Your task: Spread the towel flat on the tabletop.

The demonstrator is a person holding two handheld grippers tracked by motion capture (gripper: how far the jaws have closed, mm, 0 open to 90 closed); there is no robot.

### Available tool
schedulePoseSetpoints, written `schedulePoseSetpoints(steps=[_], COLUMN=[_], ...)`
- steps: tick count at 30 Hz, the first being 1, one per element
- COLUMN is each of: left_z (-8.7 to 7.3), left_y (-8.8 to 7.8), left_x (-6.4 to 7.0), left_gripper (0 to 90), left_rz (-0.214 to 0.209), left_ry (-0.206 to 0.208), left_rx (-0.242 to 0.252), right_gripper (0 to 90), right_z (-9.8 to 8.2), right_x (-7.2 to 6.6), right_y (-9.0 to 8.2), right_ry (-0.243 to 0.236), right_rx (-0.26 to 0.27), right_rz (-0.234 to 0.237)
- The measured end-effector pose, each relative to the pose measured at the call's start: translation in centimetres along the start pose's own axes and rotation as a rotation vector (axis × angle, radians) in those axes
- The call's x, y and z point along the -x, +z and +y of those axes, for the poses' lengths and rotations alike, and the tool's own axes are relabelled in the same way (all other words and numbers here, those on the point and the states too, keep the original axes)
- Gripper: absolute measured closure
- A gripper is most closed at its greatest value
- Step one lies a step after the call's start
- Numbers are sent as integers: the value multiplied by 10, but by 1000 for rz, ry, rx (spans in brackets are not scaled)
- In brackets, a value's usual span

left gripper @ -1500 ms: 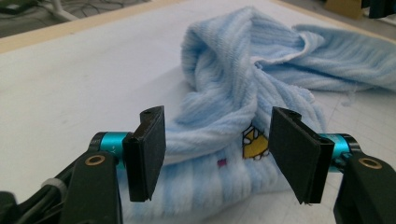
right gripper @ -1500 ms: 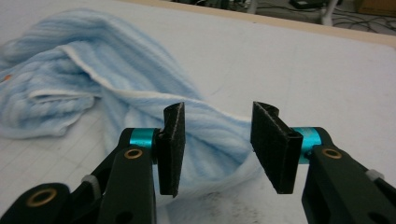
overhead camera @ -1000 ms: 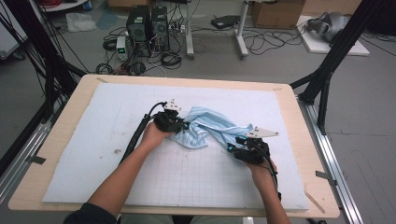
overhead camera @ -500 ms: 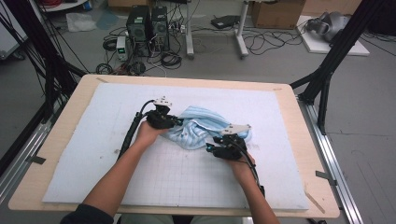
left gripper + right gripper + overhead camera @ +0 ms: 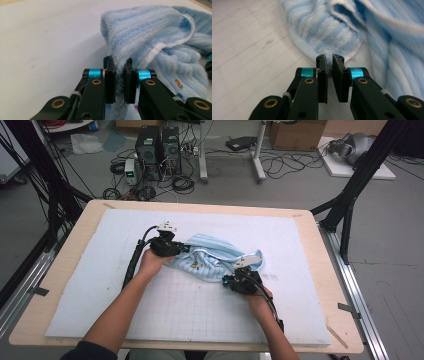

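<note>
Towel [image 5: 215, 256], pale blue, striped terry, lies bunched on the white mat [image 5: 100, 285] that covers the counter [image 5: 65, 265], toward the mat's middle; soft, light and limp by the look of it, likely to sag and drag rather than slide, so a hem or corner is the sensible place to pinch. Left gripper [image 5: 184, 249] at the towel's left edge, fingers nearly together and clamped on a fold of pile; left gripper view shows the white hem [image 5: 160, 48] and the cloth between the pads. Right gripper [image 5: 226, 282] at the towel's near edge; its jaws have just been closing and now pinch the rim, plain in the right gripper view [image 5: 329, 61], too small to judge from above.
</note>
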State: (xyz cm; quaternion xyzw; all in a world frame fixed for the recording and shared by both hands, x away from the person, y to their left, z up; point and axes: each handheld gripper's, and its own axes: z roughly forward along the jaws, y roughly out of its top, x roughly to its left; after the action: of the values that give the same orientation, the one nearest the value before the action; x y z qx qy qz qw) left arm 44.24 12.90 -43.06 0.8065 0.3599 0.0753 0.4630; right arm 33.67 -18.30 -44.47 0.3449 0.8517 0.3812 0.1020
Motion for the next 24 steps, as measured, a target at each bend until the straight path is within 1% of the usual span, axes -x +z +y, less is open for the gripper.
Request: schedulePoseSetpoints(steps=[1,2,3,4,5,7,9,10,11,12,13,14,15,16,17,18,19,20,21,22,23,24], left_z=[0,-4,-11,-11,-13,-16,-18,-18,-19,-20,-21,-23,-24,-24,-23,-21,-19,-16,-14,-10,-6,-2], left_y=[0,-3,-9,-9,-13,-21,-26,-28,-30,-31,-33,-34,-36,-37,-37,-39,-41,-43,-44,-45,-44,-43], left_x=[0,-3,-8,-8,-9,-12,-14,-13,-12,-11,-11,-11,-11,-9,-8,-6,-4,-1,1,4,7,10], left_gripper=[826,826,827,828,828,830,830,833,836,843,843,841,830,782,581,581,519,443,443,429,429,419], left_rz=[0,8,5,5,14,19,16,15,16,30,29,5,-1,13,31,48,64,76,67,50,34,6], left_ry=[0,-15,-56,-56,-66,-87,-94,-88,-84,-81,-79,-96,-93,-83,-77,-77,-71,-41,-23,-8,7,19], left_rx=[0,-8,-18,-18,-5,1,1,-10,-21,-28,-40,-47,-45,-36,-21,10,38,72,95,112,124,134], right_gripper=[829,830,831,831,833,834,834,836,837,837,837,836,835,823,773,773,725,644,644,593,593,567], right_z=[0,-4,-12,-12,-15,-25,-28,-32,-34,-35,-35,-38,-40,-42,-42,-42,-41,-40,-40,-40,-40,-41], right_x=[0,-1,-4,-4,-5,-9,-10,-14,-17,-20,-20,-23,-24,-24,-22,-22,-19,-12,-12,-8,-8,-5], right_y=[0,-5,-16,-16,-19,-31,-34,-41,-43,-45,-45,-48,-50,-52,-56,-56,-59,-65,-65,-70,-70,-73], right_ry=[0,-8,-22,-22,-29,-44,-52,-62,-78,-89,-89,-103,-107,-108,-87,-87,-66,-23,-23,8,8,24], right_rx=[0,-5,-24,-24,-28,-42,-43,-40,-43,-55,-55,-65,-62,-48,1,1,40,102,102,144,144,160], right_rz=[0,9,29,29,33,52,56,88,103,114,114,108,112,104,99,99,100,75,75,38,38,14])
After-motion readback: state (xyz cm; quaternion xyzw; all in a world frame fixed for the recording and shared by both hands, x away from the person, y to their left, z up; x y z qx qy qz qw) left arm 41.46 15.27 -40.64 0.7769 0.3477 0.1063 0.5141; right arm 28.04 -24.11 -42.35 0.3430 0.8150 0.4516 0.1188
